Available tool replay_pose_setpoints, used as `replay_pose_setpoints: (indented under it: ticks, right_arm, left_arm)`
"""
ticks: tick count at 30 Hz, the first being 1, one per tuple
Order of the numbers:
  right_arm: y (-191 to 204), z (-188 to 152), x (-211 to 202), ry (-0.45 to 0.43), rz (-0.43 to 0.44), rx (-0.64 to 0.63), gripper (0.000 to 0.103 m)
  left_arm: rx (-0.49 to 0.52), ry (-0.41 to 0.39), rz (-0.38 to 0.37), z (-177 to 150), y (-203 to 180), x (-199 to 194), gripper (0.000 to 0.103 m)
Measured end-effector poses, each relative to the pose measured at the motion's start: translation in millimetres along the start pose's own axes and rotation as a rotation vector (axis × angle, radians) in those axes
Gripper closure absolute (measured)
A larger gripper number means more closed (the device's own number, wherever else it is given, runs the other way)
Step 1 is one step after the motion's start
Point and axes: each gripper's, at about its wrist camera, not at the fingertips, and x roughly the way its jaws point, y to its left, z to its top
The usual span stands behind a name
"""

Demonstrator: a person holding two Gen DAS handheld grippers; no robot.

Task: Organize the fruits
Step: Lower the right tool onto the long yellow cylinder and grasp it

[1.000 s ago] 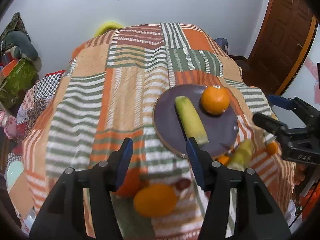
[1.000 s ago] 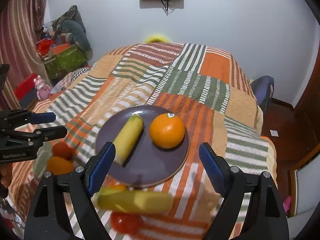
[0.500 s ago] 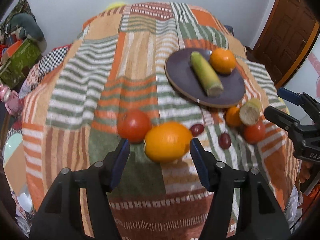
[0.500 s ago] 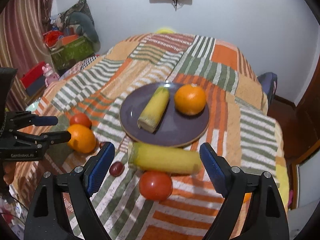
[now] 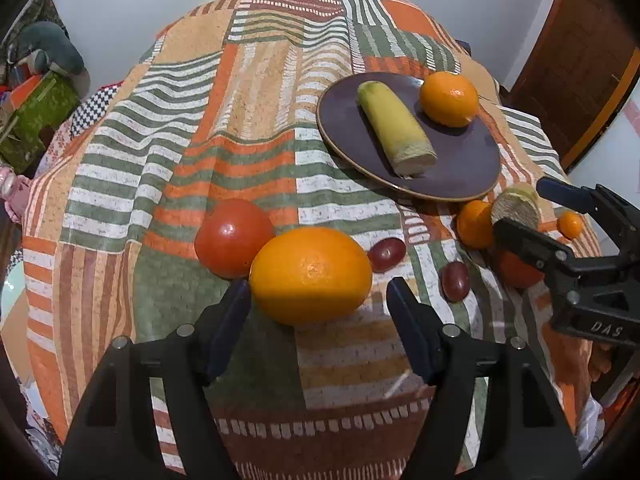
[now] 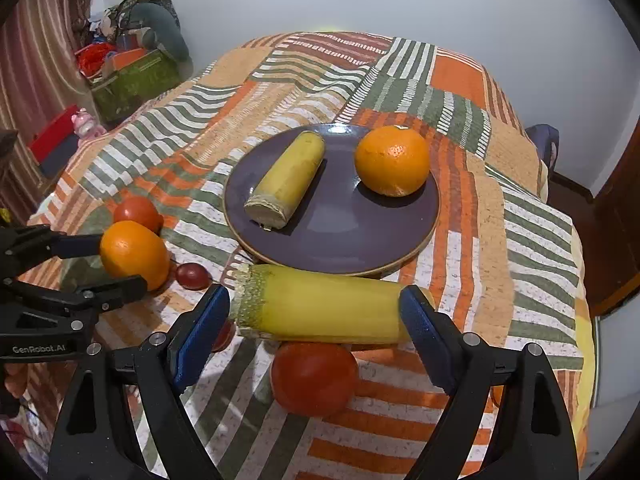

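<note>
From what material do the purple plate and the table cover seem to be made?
The purple plate looks like glazed ceramic: smooth, slightly shiny, with light reflecting near its far edge and a bare tan rim. Melamine is possible too. The table cover looks like soft matte printed fabric: it wrinkles and drapes over the edges, and the colours look speckled.

1. Striped patchwork cloth [image 6: 460, 120] covers the tabletop.
2. Green box [image 6: 136, 80] at left, near the wall.
3. Pink toy [image 6: 83, 121] beside red item [image 6: 52, 142].
4. Brown door [image 5: 576, 60] at right.
</note>
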Motion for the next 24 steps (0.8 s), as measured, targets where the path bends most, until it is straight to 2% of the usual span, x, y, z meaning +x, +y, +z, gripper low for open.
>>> replay_pose_setpoints:
  ticks: [5,8,11,14,20,24]
  right_arm:
    - [-11.6,-0.7,-10.9,-0.018,0.063,0.029,0.035]
    - [-14.9,-3.4,-22.1,-0.036,0.079,0.015,0.047]
    - [-20.7,-8.6,-30.9,-0.04,0.089,0.019,0.053]
    - [-27.3,-13.3,-35.5,-0.034,0.095,0.044,0.056]
    - [-46.1,-32.7,-53.1,-0.029,0.072,0.077,0.057]
    - [-59.1,-51.6,-52.1,0.015,0.055,0.108,0.057]
  left_arm:
    - [-0.004,-0.013,0.029,0.4,2.3,3.8,0.038]
    - [-0.018,-0.013,0.009,0.7,6.6,3.1,0.039]
    - [-0.023,-0.006,0.002,-1.6,7.8,0.5,0.04]
    - [-0.024,-0.003,-0.016,-6.6,7.8,-5.9,0.04]
    - [0.018,-0.006,-0.037,-21.0,-2.1,-22.2,0.04]
    - [0.022,-0.007,-0.061,-29.4,-6.9,-30.9,0.04]
